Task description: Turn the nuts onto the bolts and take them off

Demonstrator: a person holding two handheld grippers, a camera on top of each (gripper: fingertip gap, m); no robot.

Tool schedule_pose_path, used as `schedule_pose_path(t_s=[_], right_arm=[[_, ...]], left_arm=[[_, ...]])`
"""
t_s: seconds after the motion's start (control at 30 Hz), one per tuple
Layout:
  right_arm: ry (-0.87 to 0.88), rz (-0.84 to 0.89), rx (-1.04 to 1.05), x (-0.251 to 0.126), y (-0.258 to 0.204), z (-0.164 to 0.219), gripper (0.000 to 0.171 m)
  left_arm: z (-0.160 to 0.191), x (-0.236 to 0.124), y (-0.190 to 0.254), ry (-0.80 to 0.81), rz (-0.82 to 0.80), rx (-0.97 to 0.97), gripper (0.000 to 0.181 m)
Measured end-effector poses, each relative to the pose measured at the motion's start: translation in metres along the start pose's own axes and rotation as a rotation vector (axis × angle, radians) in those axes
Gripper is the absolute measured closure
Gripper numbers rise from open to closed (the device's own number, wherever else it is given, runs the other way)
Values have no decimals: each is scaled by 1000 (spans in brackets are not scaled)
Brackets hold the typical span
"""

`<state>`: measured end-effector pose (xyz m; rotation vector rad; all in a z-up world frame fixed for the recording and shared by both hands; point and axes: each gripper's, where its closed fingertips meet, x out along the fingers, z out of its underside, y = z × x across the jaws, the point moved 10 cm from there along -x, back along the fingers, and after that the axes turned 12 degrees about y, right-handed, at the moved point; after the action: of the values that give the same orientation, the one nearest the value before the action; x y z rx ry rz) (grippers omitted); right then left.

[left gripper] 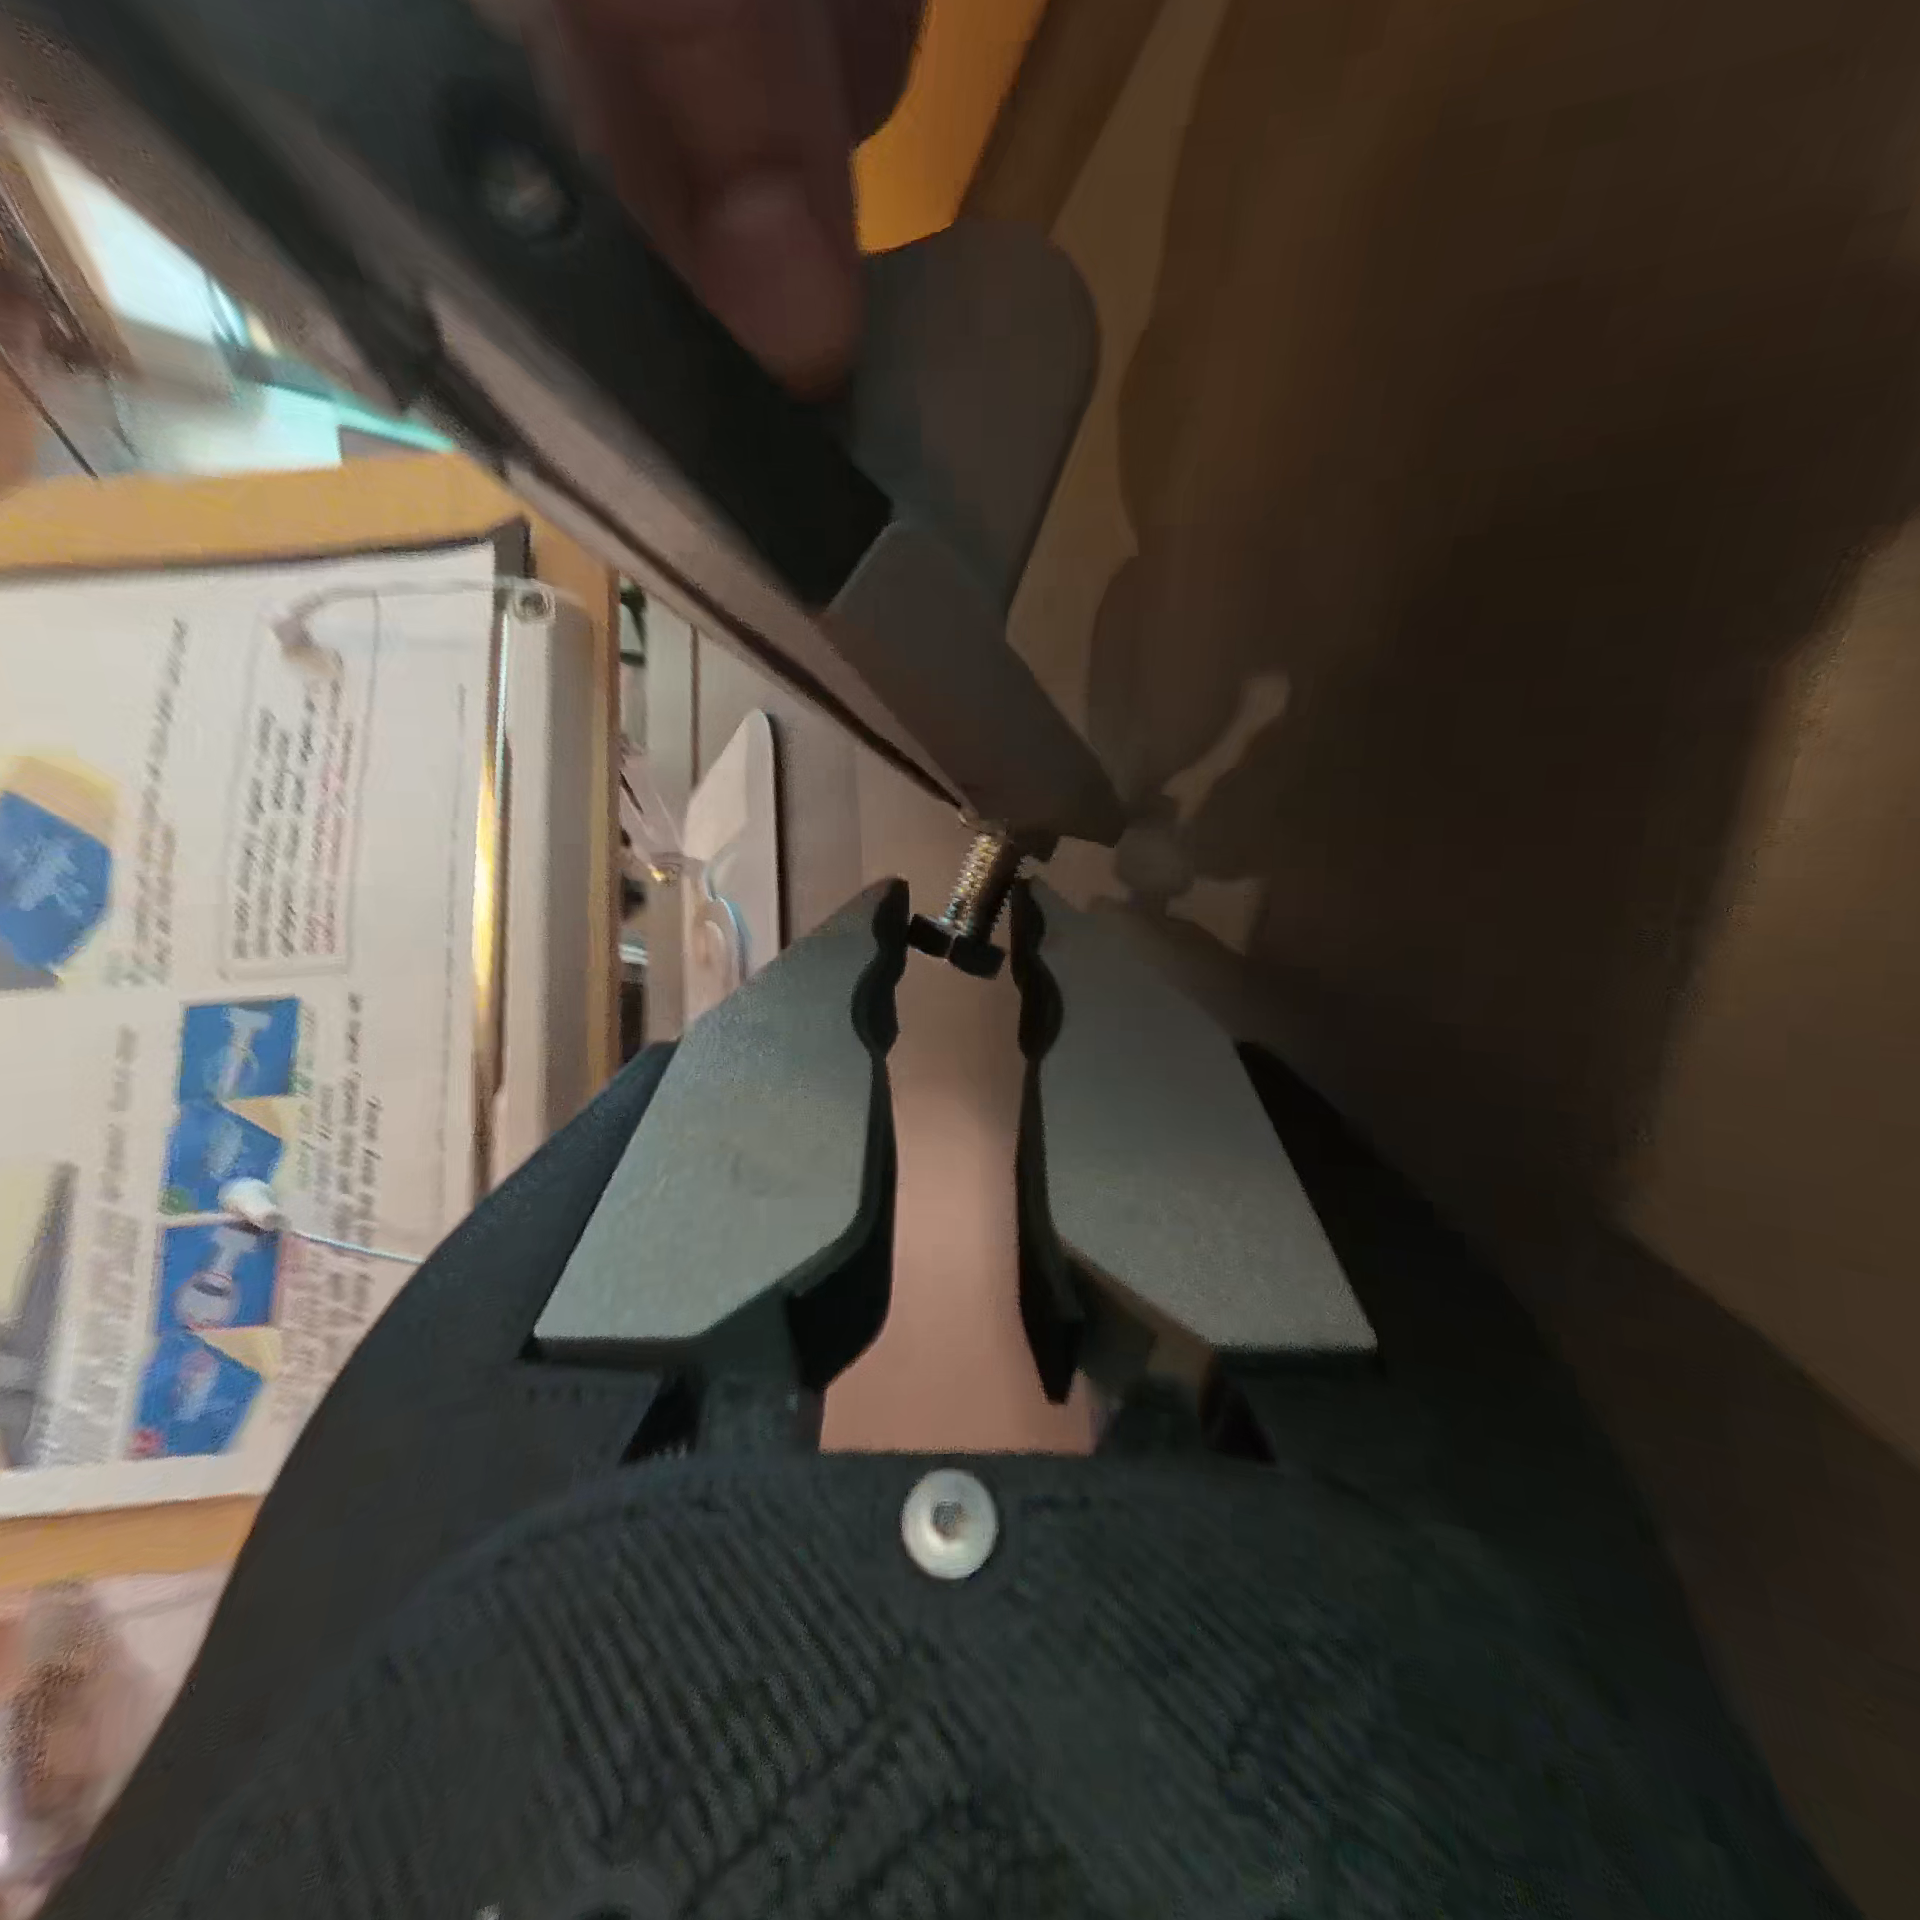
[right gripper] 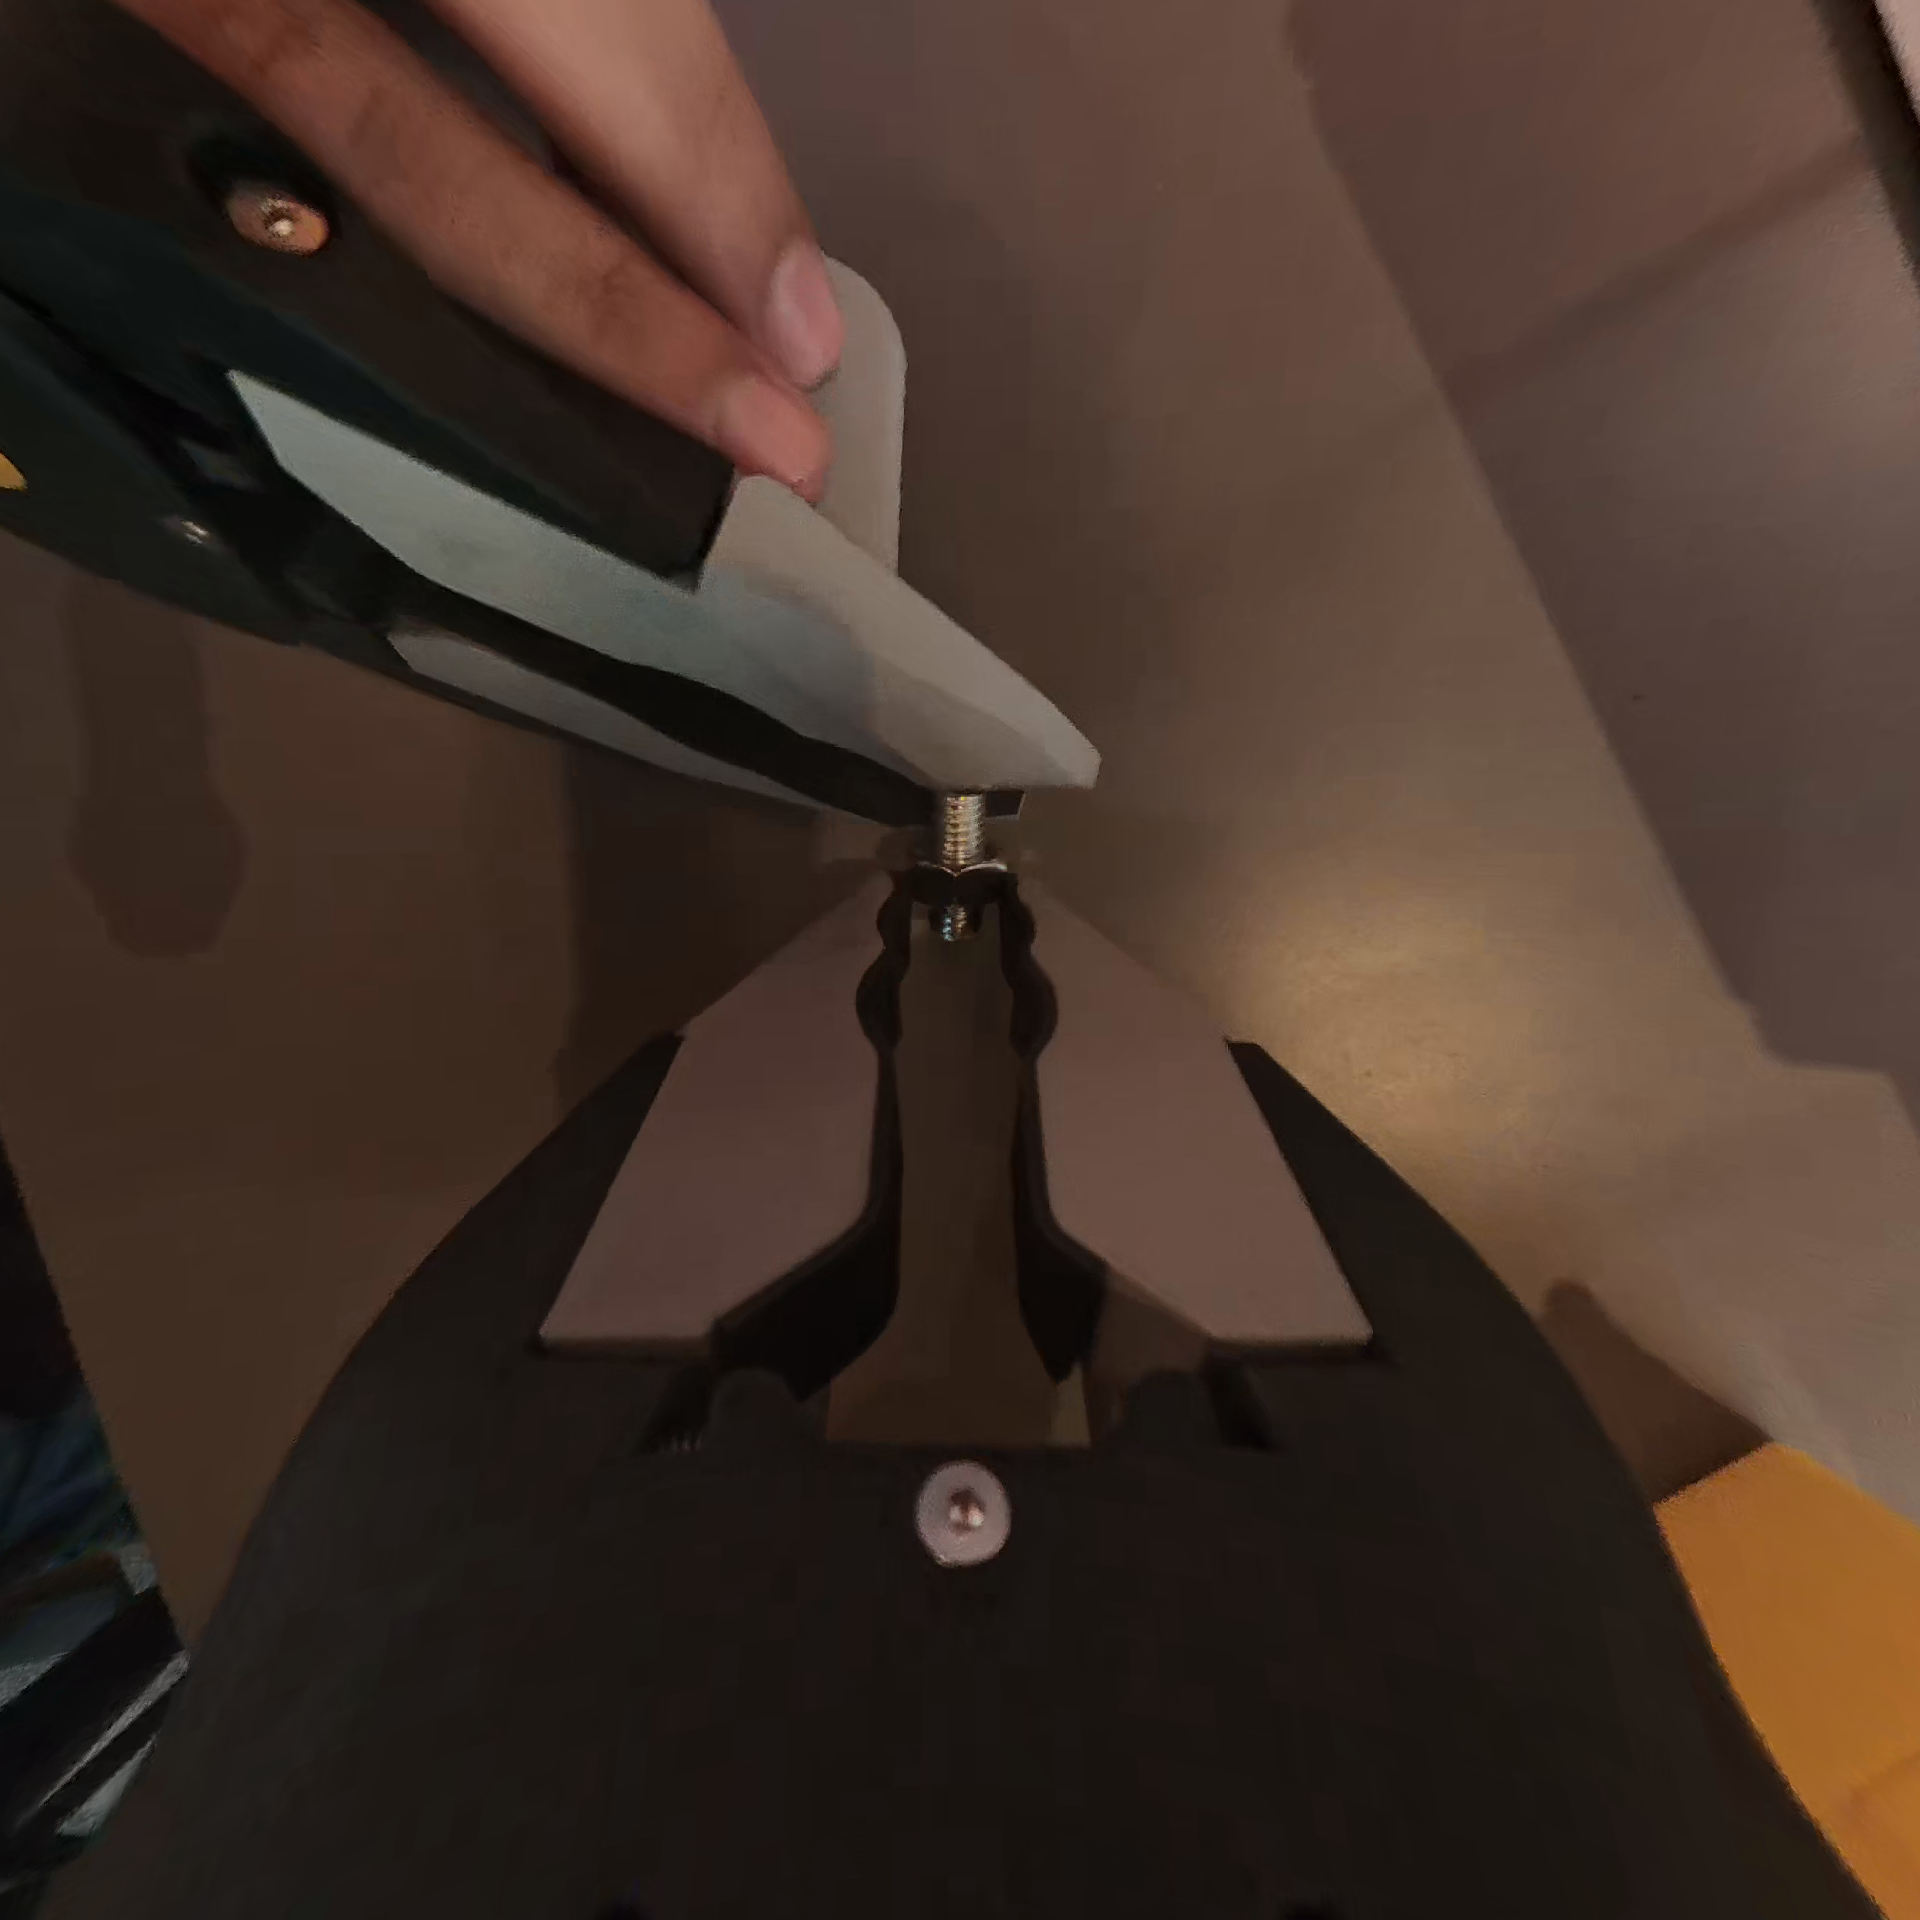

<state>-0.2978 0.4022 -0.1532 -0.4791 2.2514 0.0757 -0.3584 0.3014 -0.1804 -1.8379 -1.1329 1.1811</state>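
The bolt [left gripper: 975, 878] is clamped by its head in the left gripper [left gripper: 958, 940], thread pointed forward; its nut [right gripper: 951, 875] is pinched in the right gripper [right gripper: 951, 896]. The sheet [left gripper: 260, 935] print is blurred.

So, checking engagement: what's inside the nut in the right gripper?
The bolt passes through the nut, tip poking out toward the right gripper; threads inside are hidden.

I see one silver bolt [right gripper: 961, 842] spanning the gap between my two sets of jaws, its threaded shank bare in the middle. In the left wrist view its dark hex head [left gripper: 961, 940] sits between my own fingertips. In the right wrist view a silver hex nut [right gripper: 958, 876] rides on the thread, pinched at my jaw tips, with the shank's end poking through.
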Motion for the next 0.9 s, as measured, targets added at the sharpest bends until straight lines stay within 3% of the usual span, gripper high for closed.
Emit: schedule_pose_path(t_s=[0.03, 0.13, 0.23, 0.3, 0.37, 0.43, 0.53, 0.67, 0.83, 0.9], right_arm=[[24, 11, 5, -3, 1, -1, 157], [178, 34, 52, -18, 9, -6, 157], [345, 176, 104, -33, 20, -11, 156], [457, 192, 158, -40, 24, -13, 147], [589, 103, 218, -42, 23, -16, 139], [712, -14, 271, -42, 22, -20, 133], [819, -181, 343, -40, 19, -23, 140], [807, -193, 376, -39, 25, -19, 145], [799, -185, 385, -34, 24, -20, 135], [764, -140, 362, -29, 22, -22, 142]], left_arm=[[1, 0, -5, 2, 2, -99, 164], [16, -3, -26, 79, -21, -498, 165], [41, -10, -44, 128, -106, -858, 165], [52, -17, -52, 181, -142, -1011, 165], [53, -22, -56, 275, -139, -1098, 165], [49, -23, -57, 323, -131, -1146, 165], [39, -22, -56, 348, -131, -1132, 165], [33, -21, -54, 315, -154, -1050, 165], [24, -20, -52, 299, -167, -971, 165], [23, -24, -55, 270, -215, -958, 165]])
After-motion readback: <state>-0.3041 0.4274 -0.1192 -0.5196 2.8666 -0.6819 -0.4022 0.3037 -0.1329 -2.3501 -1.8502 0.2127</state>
